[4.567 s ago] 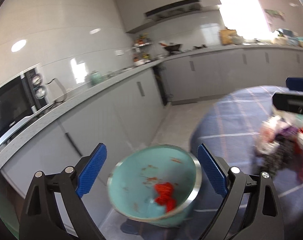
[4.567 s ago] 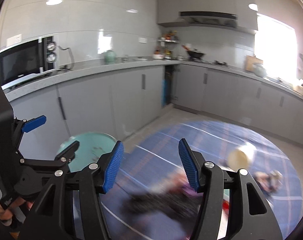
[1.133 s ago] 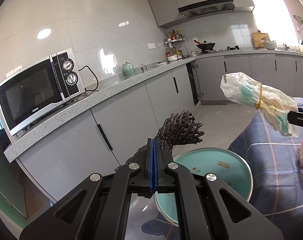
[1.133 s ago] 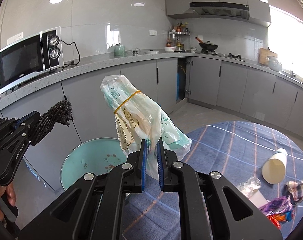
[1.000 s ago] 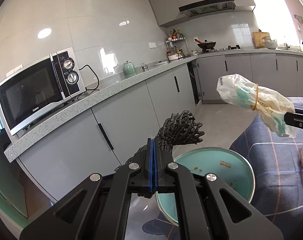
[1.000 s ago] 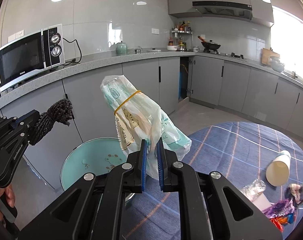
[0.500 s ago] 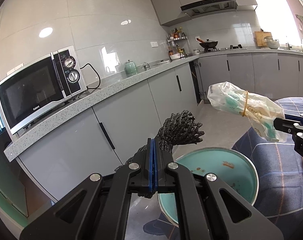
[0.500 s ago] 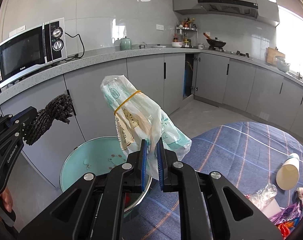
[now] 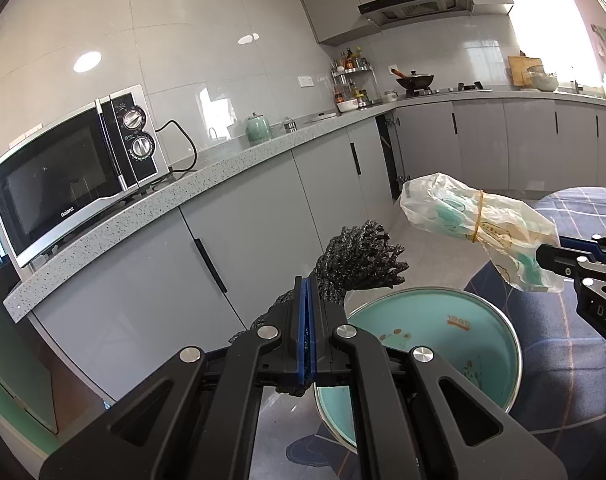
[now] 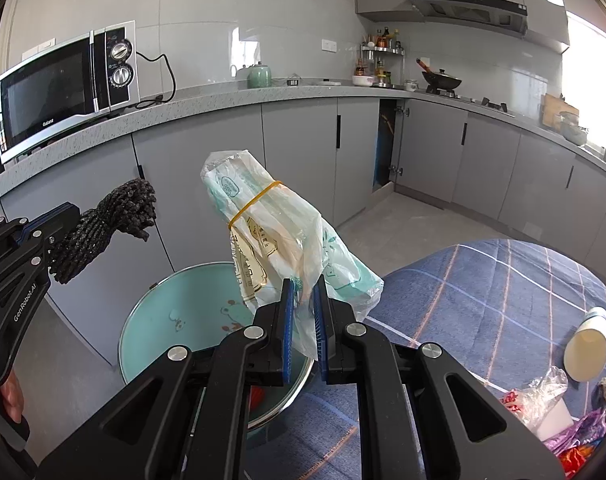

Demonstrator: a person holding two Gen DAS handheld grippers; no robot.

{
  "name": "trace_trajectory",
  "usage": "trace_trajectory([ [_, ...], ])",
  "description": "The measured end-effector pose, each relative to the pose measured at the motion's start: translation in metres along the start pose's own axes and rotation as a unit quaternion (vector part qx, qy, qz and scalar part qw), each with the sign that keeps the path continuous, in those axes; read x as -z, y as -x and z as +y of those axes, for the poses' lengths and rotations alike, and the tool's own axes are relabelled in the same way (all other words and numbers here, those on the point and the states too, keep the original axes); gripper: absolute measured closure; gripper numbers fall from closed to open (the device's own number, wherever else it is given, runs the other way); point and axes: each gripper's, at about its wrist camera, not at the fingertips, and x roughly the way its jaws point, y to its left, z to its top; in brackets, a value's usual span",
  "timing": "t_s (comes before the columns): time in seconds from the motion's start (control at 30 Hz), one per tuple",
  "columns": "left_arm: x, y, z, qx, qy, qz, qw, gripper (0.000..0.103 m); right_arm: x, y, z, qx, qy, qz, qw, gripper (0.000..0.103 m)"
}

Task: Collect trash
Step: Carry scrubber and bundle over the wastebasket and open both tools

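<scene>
My left gripper (image 9: 306,312) is shut on a crumpled black mesh wad (image 9: 359,258) and holds it above the near rim of a teal bin (image 9: 431,320); the wad also shows in the right wrist view (image 10: 107,220). My right gripper (image 10: 303,320) is shut on a clear plastic bag bound with a yellow rubber band (image 10: 275,240) and holds it over the teal bin (image 10: 175,316). The bag also shows in the left wrist view (image 9: 475,224). Something red lies in the bin (image 10: 257,394).
A round table with a blue checked cloth (image 10: 483,288) carries a tipped paper cup (image 10: 587,344) and a heap of wrappers (image 10: 551,400). Grey cabinets (image 9: 263,208) and a countertop with a microwave (image 9: 75,176) run behind the bin.
Both grippers were open 4.6 s ago; each is now shut on its piece of trash. Over the last second the bag has drifted left, over the bin. The mesh wad has stayed put.
</scene>
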Motion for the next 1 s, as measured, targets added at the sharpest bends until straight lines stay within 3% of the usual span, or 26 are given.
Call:
trace_trajectory([
  [0.17,0.002,-0.003,-0.002,0.004,0.000,0.004,1.0000,0.097,0.003,-0.005,0.002,-0.003,0.003,0.011,1.000,0.091],
  [0.27,0.004,-0.004,-0.005,0.009,-0.005,0.009,0.9999,0.093,0.004,-0.006,0.002,-0.005,0.002,0.014,1.000,0.086],
  [0.3,0.005,-0.005,-0.007,0.010,-0.007,0.011,0.9999,0.089,0.005,-0.008,0.002,-0.010,0.002,0.020,1.000,0.082],
  [0.37,0.006,-0.004,-0.007,0.004,-0.008,0.008,0.9999,0.054,0.007,-0.009,0.002,-0.009,0.003,0.023,1.000,0.075],
  [1.0,0.007,0.001,-0.013,-0.001,-0.024,0.006,0.9997,0.047,0.014,0.004,-0.008,-0.001,-0.012,0.022,1.000,0.069],
])
